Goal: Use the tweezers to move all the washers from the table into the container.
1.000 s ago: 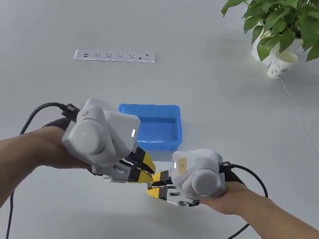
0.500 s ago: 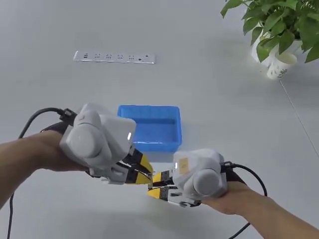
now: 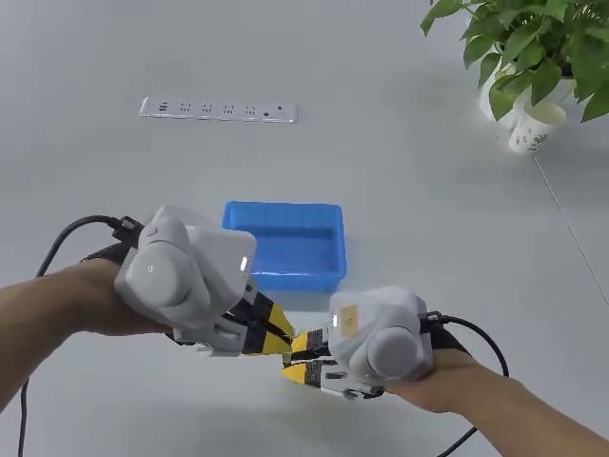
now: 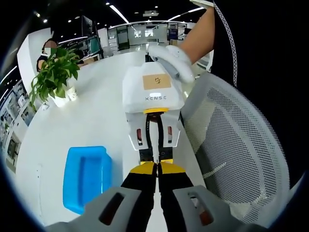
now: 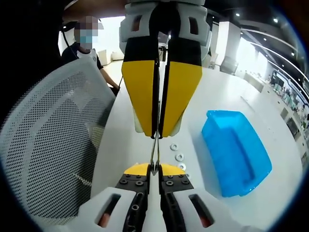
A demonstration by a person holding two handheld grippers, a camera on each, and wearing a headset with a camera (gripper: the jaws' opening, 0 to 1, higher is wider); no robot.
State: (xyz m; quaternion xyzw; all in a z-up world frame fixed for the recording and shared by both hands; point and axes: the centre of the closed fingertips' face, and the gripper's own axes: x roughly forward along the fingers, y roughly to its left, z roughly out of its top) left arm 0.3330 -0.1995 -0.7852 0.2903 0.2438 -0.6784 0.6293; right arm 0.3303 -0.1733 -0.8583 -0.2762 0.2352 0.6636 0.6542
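Two grippers pinching thin metal tweezers [image 5: 155, 111] beside a blue rectangular plastic container [image 3: 285, 246].
Head view: the left gripper [image 3: 284, 328] and right gripper [image 3: 297, 354] are meeting tip to tip just in front of the container, whose floor is lying bare. Left gripper view: its jaws are pressing shut on the tweezers. Right gripper view: its jaws are clamping them too; small silver washers [image 5: 179, 156] are lying on the white table [image 3: 428, 238] just beside the container.

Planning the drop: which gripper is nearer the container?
Left. The left gripper sits just before the container's near left corner; the right gripper lies farther back toward the person.
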